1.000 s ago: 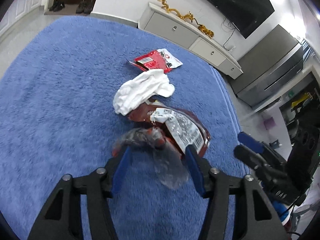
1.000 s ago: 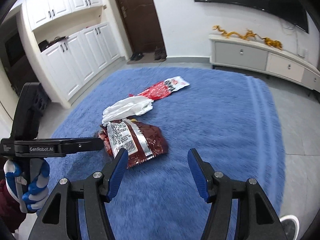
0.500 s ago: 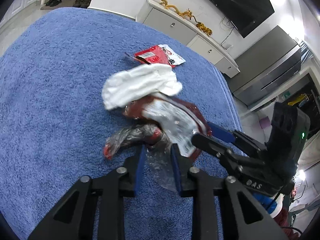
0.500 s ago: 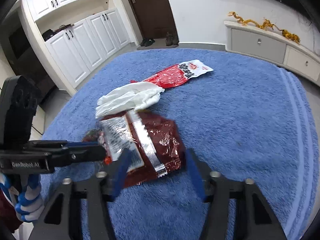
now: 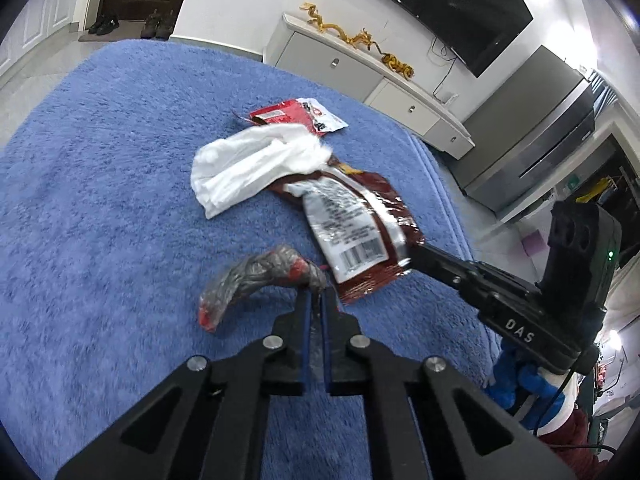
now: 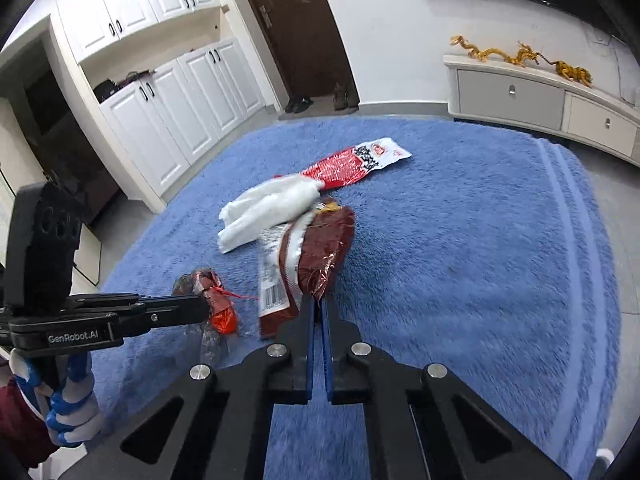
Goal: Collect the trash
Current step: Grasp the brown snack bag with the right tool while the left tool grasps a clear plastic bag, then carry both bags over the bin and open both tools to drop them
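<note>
Both grippers are low over the blue rug (image 6: 460,248). Left gripper (image 5: 316,300) is pinched tight on the crumpled clear wrapper (image 5: 256,276); right gripper (image 6: 318,304) is clamped on the dark red snack bag's (image 6: 324,248) edge, lifting it.

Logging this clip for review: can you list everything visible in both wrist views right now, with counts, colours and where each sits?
Clear crumpled wrapper: 1, grey-clear with red bits, clamped at its near end.
Dark red snack bag: 1, maroon with white barcode label, near edge pinched.
White tissue: 1, white, on rug, overlapping the maroon bag's far end.
Red and white packet: 1, on rug beyond the tissue.
Rug: 1, blue, shaggy, under all the trash.
TV cabinet: 1, white-grey, against the wall.
Gold dragon ornaments: 2, on the cabinet.
Shoes: two pairs, dark, by the brown door.
Left gripper: black, blue pads, shut.
Right gripper: same, shut.
</note>
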Demonstrator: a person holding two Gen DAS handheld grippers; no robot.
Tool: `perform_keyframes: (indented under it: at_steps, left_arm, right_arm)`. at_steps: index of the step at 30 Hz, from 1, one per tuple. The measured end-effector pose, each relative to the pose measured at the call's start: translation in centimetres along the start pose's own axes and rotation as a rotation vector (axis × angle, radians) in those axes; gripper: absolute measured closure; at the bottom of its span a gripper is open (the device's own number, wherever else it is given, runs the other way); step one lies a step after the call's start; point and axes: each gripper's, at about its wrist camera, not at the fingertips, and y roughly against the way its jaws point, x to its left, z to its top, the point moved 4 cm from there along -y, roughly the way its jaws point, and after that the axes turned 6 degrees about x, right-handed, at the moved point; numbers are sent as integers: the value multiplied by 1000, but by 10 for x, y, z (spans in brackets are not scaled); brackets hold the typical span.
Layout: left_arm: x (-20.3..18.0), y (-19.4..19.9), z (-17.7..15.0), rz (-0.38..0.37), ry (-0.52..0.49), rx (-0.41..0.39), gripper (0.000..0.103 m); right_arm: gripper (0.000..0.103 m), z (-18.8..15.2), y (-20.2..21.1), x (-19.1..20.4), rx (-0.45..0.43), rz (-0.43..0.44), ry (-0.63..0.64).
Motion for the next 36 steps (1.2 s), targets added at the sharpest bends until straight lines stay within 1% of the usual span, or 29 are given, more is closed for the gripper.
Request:
perform_keyframes:
  at_steps: [4, 13, 17, 21, 25, 29, 36]
  left_arm:
    - [-3, 17, -7, 0, 3, -22, 99]
    - [-31, 62, -18, -14, -48, -88, 99]
    - [-56, 74, -24, -25, -93, -103, 99]
    - [-89, 77, -28, -48, -146, -105, 99]
    - [-128, 72, -32, -75, -207, -94, 99]
    - [-172, 57, -38, -106, -275, -61, 99]
    - [-265, 7, -62, -154, -432, 50, 99]
  right_arm:
    - [99, -7, 23, 7, -38, -7, 4]
    - [99, -29, 89, 16, -145, -42, -19]
    - [99, -42, 122, 11, -195, -67, -47]
    - [99, -61, 159, -3, -252, -108, -87]
    - [99, -86, 194, -21, -300, -171, -132]
    - [99, -122, 230, -53, -341, -239, -212]
    - [99, -201, 279, -119, -373, -372, -399]
